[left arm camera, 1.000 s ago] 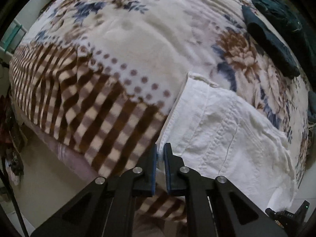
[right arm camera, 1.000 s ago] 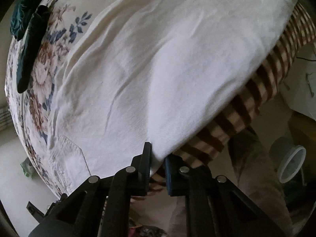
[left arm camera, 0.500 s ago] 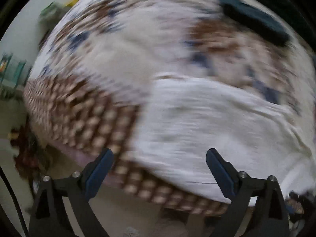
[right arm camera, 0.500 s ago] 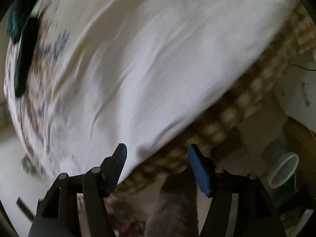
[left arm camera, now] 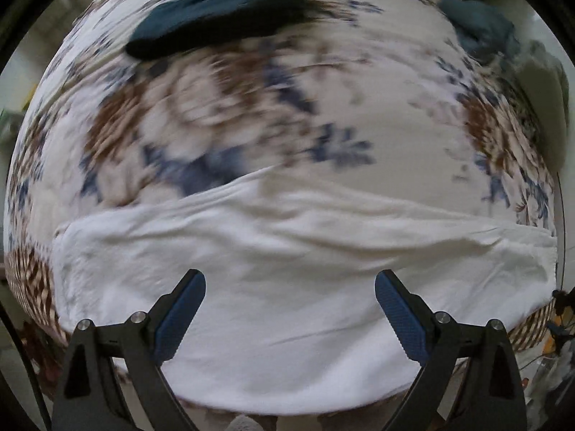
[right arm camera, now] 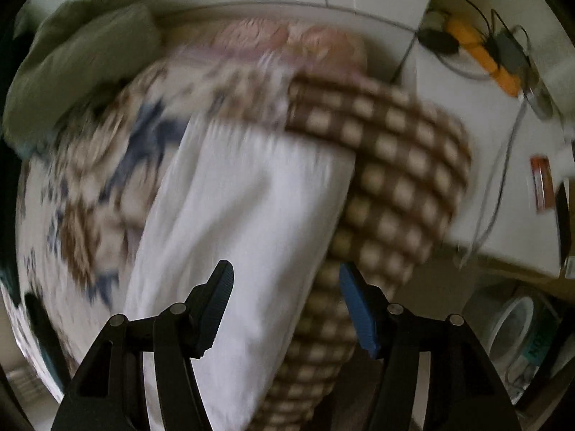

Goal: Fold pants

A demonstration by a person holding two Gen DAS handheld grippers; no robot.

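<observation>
White pants [left arm camera: 287, 251] lie flat as a long band across the near side of the bed. My left gripper [left arm camera: 290, 274] hovers above them, open wide, with nothing between its blue pads. In the right wrist view the pants [right arm camera: 244, 197] run up the middle and end beside the blanket's brown checked border [right arm camera: 395, 165]. My right gripper [right arm camera: 284, 265] hangs above the pants' right edge. Its jaws stand apart and are closing slightly, and the pads grip nothing. Both views are blurred by motion.
A floral blanket [left arm camera: 251, 107] covers the bed. A dark teal garment [left arm camera: 222, 18] and a blue-grey one [left arm camera: 481, 25] lie at its far side. A green cushion [right arm camera: 79, 50] sits at the bed's end. To the right stand a white table [right arm camera: 467, 186] with cables and a pale bucket [right arm camera: 517, 327].
Both grippers let go of the pants' near edge and opened. They then swept sideways along the bed and rolled, so the pants now lie crosswise under the left gripper.
</observation>
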